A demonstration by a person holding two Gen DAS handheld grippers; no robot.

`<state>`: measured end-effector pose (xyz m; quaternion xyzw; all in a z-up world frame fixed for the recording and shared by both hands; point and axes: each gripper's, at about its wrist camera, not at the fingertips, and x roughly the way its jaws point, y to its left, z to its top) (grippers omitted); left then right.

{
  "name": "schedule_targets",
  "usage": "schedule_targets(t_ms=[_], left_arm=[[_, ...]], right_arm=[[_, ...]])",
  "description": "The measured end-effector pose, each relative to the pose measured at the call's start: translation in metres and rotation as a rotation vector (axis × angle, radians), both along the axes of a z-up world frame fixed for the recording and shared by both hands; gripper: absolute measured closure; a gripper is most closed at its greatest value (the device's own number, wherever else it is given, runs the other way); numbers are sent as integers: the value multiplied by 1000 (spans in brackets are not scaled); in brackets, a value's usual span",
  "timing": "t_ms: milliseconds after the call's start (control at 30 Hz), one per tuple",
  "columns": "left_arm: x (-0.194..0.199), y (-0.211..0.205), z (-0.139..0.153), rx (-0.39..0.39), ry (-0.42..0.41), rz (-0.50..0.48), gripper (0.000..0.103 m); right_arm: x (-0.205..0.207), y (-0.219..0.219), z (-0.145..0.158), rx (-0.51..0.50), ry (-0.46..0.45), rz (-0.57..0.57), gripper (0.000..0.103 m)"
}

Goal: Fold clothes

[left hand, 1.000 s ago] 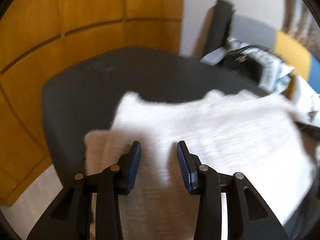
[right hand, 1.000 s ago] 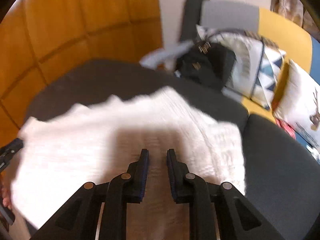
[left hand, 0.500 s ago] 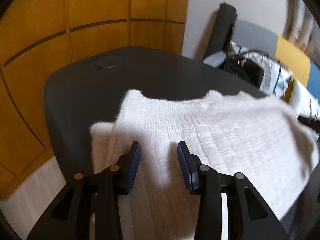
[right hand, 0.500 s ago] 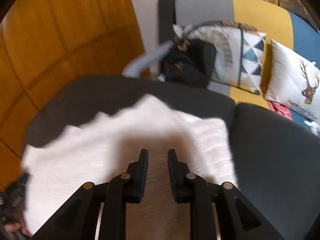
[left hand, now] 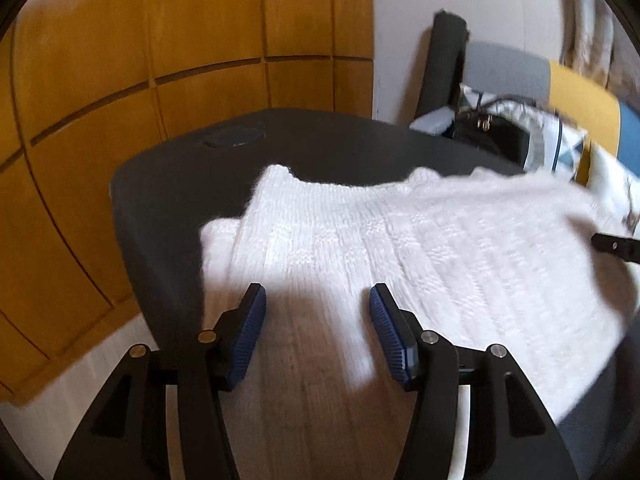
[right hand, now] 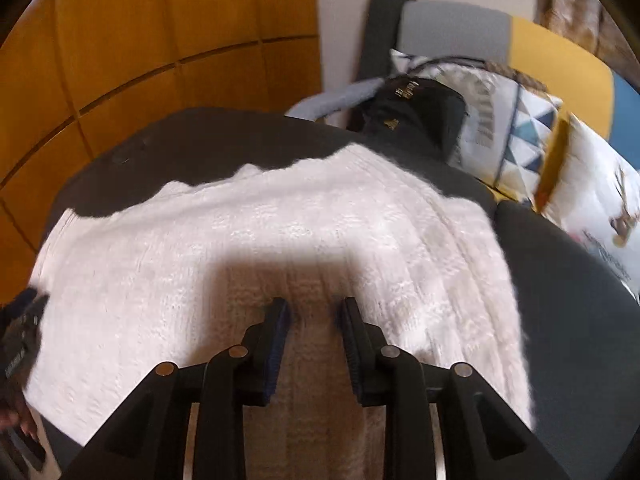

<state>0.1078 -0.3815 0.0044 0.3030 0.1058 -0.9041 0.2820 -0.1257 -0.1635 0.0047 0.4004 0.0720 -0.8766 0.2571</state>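
Observation:
A white knitted sweater point(left hand: 400, 248) lies spread flat on a dark grey cushion point(left hand: 168, 200). My left gripper point(left hand: 316, 296) hovers over the sweater's near left part; its jaws are opening, and only the fabric below shows in the gap. In the right wrist view the sweater point(right hand: 280, 240) fills the middle. My right gripper point(right hand: 314, 306) is over its near edge, jaws opening from a narrow gap with nothing pinched. The right gripper's tip point(left hand: 616, 246) pokes in at the left view's right edge. The left gripper point(right hand: 20, 320) shows at the right view's left edge.
Orange wood panelling point(left hand: 120, 80) stands behind and left of the cushion. At the back right lie a black bag point(right hand: 412, 120), patterned pillows point(right hand: 520, 136) and a yellow and blue sofa back point(right hand: 560, 64). More dark cushion point(right hand: 580, 300) extends to the right. Pale floor point(left hand: 80, 392) lies below left.
The left jaws have spread clearly wider. The right jaws have parted a little. Both grippers have shifted over the sweater, which has settled flat.

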Motion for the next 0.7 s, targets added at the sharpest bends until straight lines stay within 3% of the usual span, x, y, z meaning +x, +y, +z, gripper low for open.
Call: schedule_targets(t_ms=[100, 367, 500, 667, 700], left_arm=[[13, 6, 3, 17, 33, 8, 46], [-2, 4, -7, -12, -69, -21, 41], [1, 0, 5, 46, -51, -12, 41], [12, 20, 26, 53, 58, -59, 41], [9, 27, 25, 42, 33, -76, 41]], right_arm=[[17, 8, 11, -101, -1, 6, 74], [14, 19, -12, 20, 16, 1, 75], [14, 16, -7, 49, 11, -8, 74], [28, 36, 7, -104, -40, -85, 73], [31, 40, 5, -120, -59, -94, 73]])
